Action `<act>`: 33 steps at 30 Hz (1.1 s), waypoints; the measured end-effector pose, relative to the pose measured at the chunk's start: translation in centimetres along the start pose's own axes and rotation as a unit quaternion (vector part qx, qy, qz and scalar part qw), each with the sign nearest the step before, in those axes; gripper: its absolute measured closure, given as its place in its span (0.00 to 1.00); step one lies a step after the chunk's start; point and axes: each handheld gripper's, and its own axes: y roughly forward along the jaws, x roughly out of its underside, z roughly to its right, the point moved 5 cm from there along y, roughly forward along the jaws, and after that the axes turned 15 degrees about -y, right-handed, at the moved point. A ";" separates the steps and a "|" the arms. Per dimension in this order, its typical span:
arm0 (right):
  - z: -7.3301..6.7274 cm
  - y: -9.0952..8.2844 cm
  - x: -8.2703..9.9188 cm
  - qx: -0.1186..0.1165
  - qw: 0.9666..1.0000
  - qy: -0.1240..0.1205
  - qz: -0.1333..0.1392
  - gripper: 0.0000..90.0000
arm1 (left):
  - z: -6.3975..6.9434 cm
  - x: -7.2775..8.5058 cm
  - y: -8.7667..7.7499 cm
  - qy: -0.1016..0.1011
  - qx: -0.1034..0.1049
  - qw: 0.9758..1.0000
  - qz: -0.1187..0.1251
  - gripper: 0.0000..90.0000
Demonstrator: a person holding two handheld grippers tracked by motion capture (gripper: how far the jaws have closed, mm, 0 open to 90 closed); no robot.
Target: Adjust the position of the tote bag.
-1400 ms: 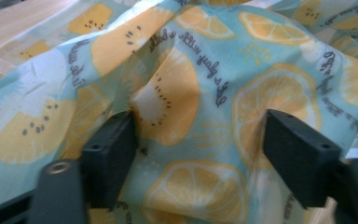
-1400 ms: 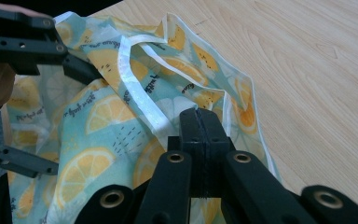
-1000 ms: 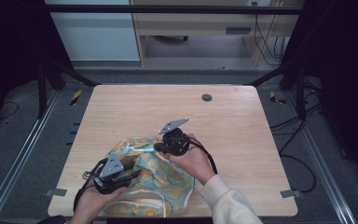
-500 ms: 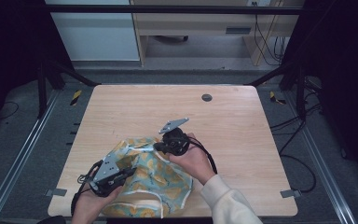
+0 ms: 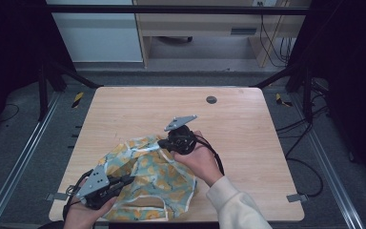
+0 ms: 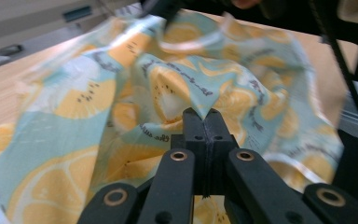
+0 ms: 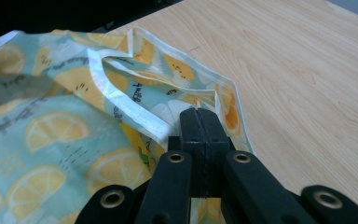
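Pale wood table (image 5: 248,138) sits under my cameras, with one lemon-print cloth (image 5: 157,186) crumpled at its near edge, between my two hands. My left gripper (image 5: 128,179) has just been closing and now pinches a fold of that cloth at the near-left; its jaws are pressed together on the fabric. My right gripper (image 5: 161,144) clamps the cloth's white-trimmed far edge, jaws tight. I count two grippers, one cloth.
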 end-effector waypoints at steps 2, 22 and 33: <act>0.0 -0.2 -0.1 0.001 1.000 0.001 0.002 1.00 | 0.6 0.5 0.0 0.023 0.013 1.000 -0.015 1.00; 1.4 0.5 0.5 0.018 1.000 0.020 0.007 1.00 | -0.1 5.9 3.7 0.032 -0.006 0.974 -0.223 1.00; 2.2 1.2 2.2 0.024 0.999 0.038 -0.006 1.00 | -0.9 6.8 3.6 0.023 -0.025 0.967 -0.254 1.00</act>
